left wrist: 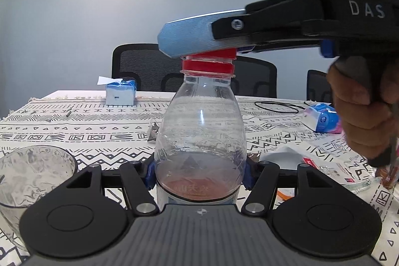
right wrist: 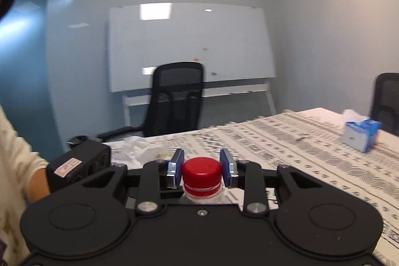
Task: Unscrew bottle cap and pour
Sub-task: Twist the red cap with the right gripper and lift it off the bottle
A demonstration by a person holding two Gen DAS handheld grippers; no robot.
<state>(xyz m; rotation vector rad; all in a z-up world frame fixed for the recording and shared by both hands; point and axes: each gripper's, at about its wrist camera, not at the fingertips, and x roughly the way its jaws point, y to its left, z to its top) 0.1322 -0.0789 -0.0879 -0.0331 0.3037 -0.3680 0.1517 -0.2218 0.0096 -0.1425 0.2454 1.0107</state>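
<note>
Bottle (left wrist: 200,131), clear plastic and upright on the patterned tablecloth (left wrist: 74,133), is clamped at its lower body by the left gripper (left wrist: 199,175), while the right gripper (right wrist: 201,167) sits around the red cap (right wrist: 202,172), its blue pads (right wrist: 177,166) flanking the cap with narrow gaps showing. Only the left wrist view shows the glass (left wrist: 32,173) just left of the bottle; only the right wrist view shows the whiteboard (right wrist: 189,46). Office chairs (right wrist: 174,99) and a tissue box (left wrist: 121,94) occupy the room.
</note>
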